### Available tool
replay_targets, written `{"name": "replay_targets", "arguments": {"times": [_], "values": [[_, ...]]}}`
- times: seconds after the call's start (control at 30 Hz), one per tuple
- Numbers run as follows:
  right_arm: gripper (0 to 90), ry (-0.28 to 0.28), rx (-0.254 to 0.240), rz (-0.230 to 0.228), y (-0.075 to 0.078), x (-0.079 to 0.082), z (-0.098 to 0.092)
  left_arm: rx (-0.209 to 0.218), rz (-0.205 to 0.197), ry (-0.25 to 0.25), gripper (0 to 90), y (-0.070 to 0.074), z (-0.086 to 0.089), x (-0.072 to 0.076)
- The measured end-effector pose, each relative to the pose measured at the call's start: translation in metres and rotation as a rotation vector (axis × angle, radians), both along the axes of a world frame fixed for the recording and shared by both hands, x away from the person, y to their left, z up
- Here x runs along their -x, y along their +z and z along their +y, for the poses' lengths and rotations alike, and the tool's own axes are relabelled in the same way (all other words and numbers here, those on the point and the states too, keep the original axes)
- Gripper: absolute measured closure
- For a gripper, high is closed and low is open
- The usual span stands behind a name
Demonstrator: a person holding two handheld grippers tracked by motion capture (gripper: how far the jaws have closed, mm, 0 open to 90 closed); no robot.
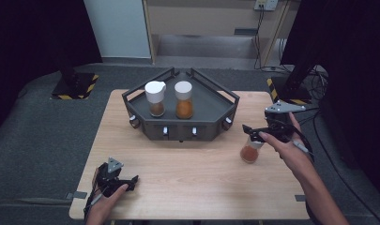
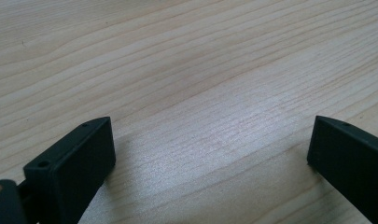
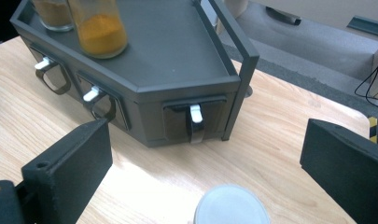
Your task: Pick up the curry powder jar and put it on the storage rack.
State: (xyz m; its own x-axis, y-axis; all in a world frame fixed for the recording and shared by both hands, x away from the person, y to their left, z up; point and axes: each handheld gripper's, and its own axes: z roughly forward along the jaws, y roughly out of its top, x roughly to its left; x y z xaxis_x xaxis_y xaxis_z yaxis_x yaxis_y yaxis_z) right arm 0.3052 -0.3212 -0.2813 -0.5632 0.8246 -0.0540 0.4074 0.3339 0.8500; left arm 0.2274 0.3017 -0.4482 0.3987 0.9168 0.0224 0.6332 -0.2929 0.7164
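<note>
Fingers of both grippers stand apart, clamping nothing. Left gripper (image 1: 133,179) rests low at the table's (image 1: 192,187) near left corner; its own view gives bare wood grain between the wide-set jaws. Right gripper (image 1: 251,131) hovers over a jar (image 1: 250,150) of reddish powder standing on the table near the right edge; the high view shows the jar's contents, whereas the right gripper view shows its white lid (image 3: 231,204) from above, between the jaws and untouched. A dark tray (image 1: 211,101) with railed sides sits at the table's far middle, holding two white-lidded jars, brown (image 1: 155,98) and orange (image 1: 184,99), side by side. The right gripper view adds the tray's front handles (image 3: 195,122) and corner post (image 3: 245,88), close beyond the lid. Open wood lies between the grippers.
</note>
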Motion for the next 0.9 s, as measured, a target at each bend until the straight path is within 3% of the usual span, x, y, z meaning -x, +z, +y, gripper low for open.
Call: {"name": "replay_targets", "arguments": {"times": [0.37,0.9], "values": [[2.6,-0.03,-0.019,0.017,-0.017,0.007,-0.011,0.0,0.0,0.0,0.0,0.0,0.0,0.0],[2.8,-0.058,-0.005,0.042,-0.037,0.016,-0.022,0.0,0.0,0.0,0.0,0.0,0.0,0.0]]}}
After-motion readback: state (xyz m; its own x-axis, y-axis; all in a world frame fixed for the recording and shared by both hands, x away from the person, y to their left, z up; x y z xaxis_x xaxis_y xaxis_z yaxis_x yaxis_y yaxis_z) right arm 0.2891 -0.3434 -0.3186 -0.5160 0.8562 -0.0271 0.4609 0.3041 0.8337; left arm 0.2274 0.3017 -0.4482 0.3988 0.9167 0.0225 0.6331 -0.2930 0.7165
